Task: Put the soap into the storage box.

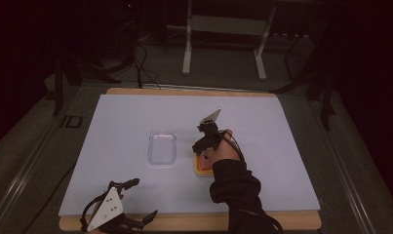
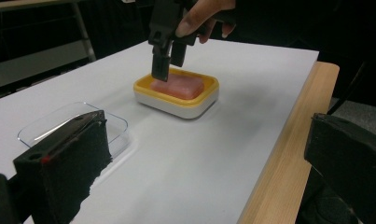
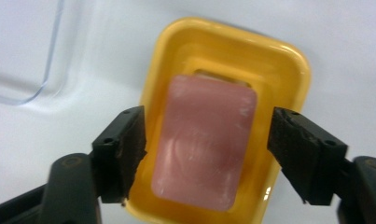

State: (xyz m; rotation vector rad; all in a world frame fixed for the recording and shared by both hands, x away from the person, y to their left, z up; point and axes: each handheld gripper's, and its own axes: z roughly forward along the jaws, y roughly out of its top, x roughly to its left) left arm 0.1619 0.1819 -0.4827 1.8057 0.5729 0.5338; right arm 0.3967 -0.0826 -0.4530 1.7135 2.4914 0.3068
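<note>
Pink soap lies in the yellow-rimmed dish, and your right hand-held gripper hangs just above it, jaws spread wide to either side of the bar. Lower straight down so both pads meet the soap's long sides inside the dish rim, then close gently; it looks slick. Beside the dish, to its left, sits a clear lid on the desk. Your left hand-held gripper rests open near the desk's front edge, well apart from the dish. How deep the soap sits in the dish is hard to judge.
</note>
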